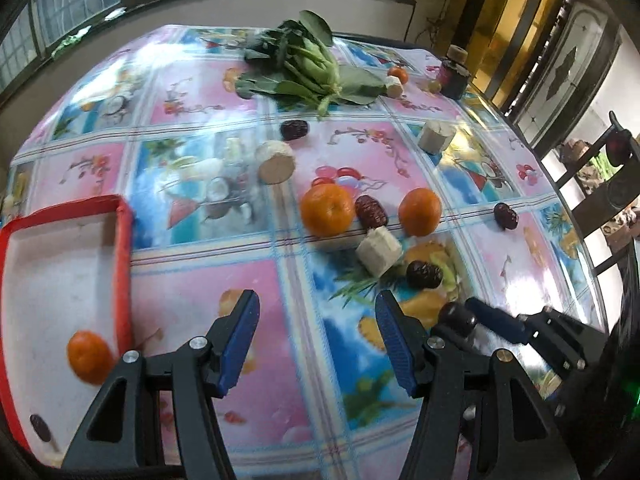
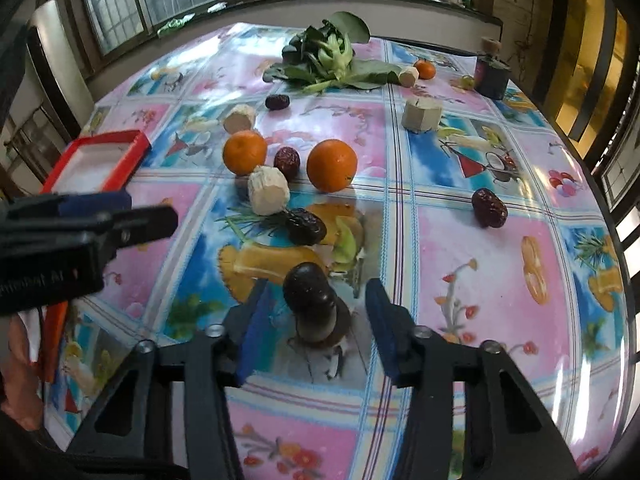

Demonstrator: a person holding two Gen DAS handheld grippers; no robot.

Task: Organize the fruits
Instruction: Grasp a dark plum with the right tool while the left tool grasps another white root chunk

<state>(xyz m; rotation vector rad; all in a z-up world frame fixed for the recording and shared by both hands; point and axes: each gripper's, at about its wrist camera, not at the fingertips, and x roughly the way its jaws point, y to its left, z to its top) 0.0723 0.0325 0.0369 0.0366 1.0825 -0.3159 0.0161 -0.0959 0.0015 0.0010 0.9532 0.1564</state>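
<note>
My left gripper (image 1: 316, 320) is open and empty above the tablecloth, just right of the red-rimmed white tray (image 1: 122, 264). The tray holds an orange (image 1: 89, 356) and a red date (image 1: 40, 428). My right gripper (image 2: 316, 312) is open, its fingers either side of a dark date (image 2: 310, 292) lying on the cloth; it also shows in the left wrist view (image 1: 458, 318). Two oranges (image 2: 245, 152) (image 2: 332, 165), several dates (image 2: 489, 207) and pale sugarcane chunks (image 2: 268, 190) lie scattered mid-table.
Leafy greens (image 2: 328, 60) lie at the far side of the table, with a small orange (image 2: 425, 69), a cane piece and a dark jar (image 2: 492, 74) to their right. The left gripper's body (image 2: 72, 240) sits at the left in the right wrist view.
</note>
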